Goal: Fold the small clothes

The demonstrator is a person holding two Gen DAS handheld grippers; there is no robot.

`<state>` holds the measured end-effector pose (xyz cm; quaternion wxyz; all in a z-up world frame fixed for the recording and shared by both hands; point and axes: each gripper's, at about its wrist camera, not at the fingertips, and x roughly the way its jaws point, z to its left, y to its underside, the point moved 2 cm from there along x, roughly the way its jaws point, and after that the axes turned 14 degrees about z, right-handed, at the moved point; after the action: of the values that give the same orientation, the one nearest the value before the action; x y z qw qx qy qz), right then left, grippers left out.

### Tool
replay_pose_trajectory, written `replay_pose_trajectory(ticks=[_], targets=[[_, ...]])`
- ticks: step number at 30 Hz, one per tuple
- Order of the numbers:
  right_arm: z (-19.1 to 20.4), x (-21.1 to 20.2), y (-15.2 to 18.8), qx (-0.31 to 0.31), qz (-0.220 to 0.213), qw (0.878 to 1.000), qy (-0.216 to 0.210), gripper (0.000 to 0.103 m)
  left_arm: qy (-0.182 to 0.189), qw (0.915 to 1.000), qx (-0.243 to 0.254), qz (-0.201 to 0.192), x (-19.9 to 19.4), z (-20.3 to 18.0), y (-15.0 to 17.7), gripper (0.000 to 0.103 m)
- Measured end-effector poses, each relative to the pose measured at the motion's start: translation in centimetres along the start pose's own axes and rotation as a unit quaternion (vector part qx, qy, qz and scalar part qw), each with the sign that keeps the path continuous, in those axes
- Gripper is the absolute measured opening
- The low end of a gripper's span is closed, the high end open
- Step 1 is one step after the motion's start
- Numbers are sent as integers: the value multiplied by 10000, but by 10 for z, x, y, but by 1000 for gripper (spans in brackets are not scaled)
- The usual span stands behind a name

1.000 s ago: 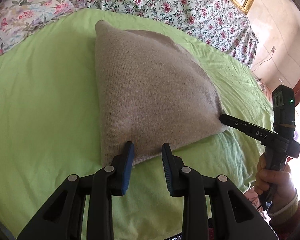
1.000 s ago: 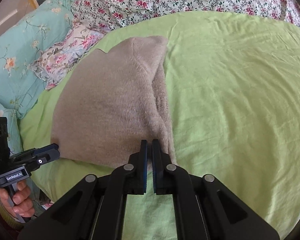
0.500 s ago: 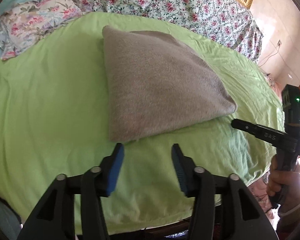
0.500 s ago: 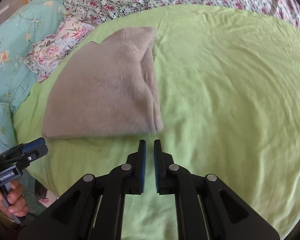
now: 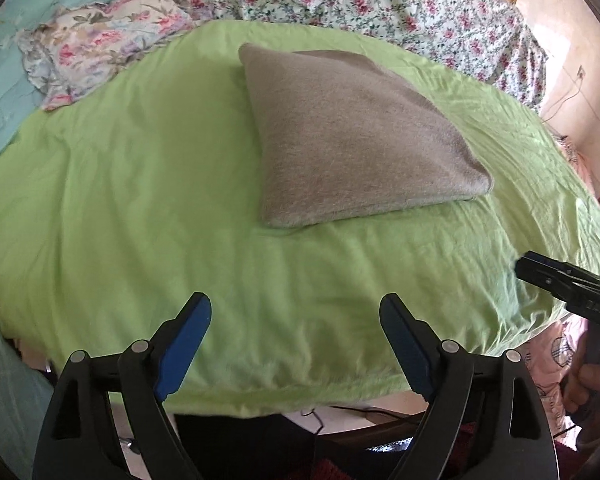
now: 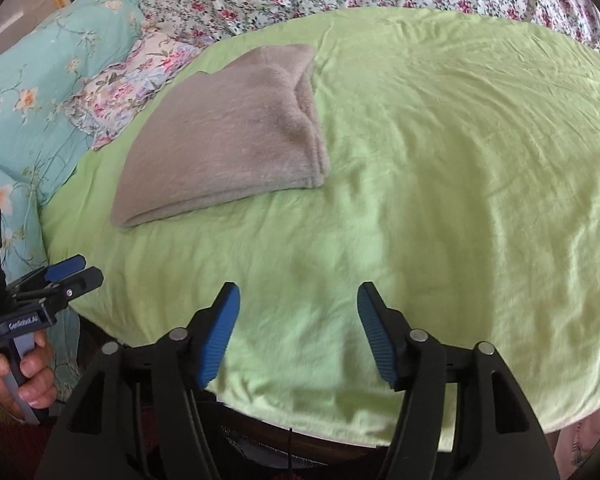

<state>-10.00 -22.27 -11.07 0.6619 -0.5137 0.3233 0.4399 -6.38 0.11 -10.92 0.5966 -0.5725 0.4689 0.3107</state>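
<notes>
- Both tools have come back off the garment since a second ago: then my left tool (image 5: 294, 344) had its tips at the near hem and my right tool (image 6: 298, 336) was pinched on the near corner; now the cloth lies ahead of both, well apart from the tips.
- Jaws on each tool have just been opening, and nothing sits between them; only the green sheet (image 5: 140, 200) shows in the gaps. Left stands wide, right somewhat less so.
- From the left tool, the folded beige knit (image 5: 348, 136) lies ahead and slightly right, flat on the bed. From the right tool, the same knit (image 6: 228, 132) lies ahead and to the left.
- I judge it light and soft, a fuzzy knit with no stiffness, so it will sag from any single pinch and the layers may slide apart.
- Stacked edges show at its right side in the right wrist view; a pinch there should catch all layers at once.
- For another fold, I would take the two near corners, one per tool, and lift together.
- It looks grippy, not slippery, and not fragile, though the pads could snag loose yarn.
- Whether it needs a further fold I cannot tell; it already looks compact.
</notes>
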Motion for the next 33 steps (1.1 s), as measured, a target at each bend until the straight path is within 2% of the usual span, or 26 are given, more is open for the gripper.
replay_pose_trajectory(ticks=[2,5,7,11,14,18,23,29,33], targets=[[8,-8,2,-180,-10,9998,3,78,-199,9998,34,-51,-10,1,2,87],[17,-22,2,-422,-79,9991,29,86,-489,9984,116,-263,-30,1,3,91],[23,-31,-1,-536,-131,9985,68,90,-621,9969,159,-448,-45,2,0,103],[29,-42,-8,-722,-325,9966,220,103,-841,9934,227,-751,-59,1,-10,103],[26,-31,-13,-714,-224,9968,287,103,-992,9922,312,-682,-46,-2,-16,103],[20,-12,-15,-589,8,9981,161,103,-997,9934,390,-407,-21,-8,-19,103],[16,1,-19,-507,145,9986,77,103,-1035,9929,535,-246,-5,-16,-21,103],[21,6,-40,-517,142,9985,-79,103,-1004,9933,524,-219,0,-14,-36,103],[28,6,-57,-648,86,9979,-30,103,-1030,9933,450,-279,-2,-9,-52,103]])
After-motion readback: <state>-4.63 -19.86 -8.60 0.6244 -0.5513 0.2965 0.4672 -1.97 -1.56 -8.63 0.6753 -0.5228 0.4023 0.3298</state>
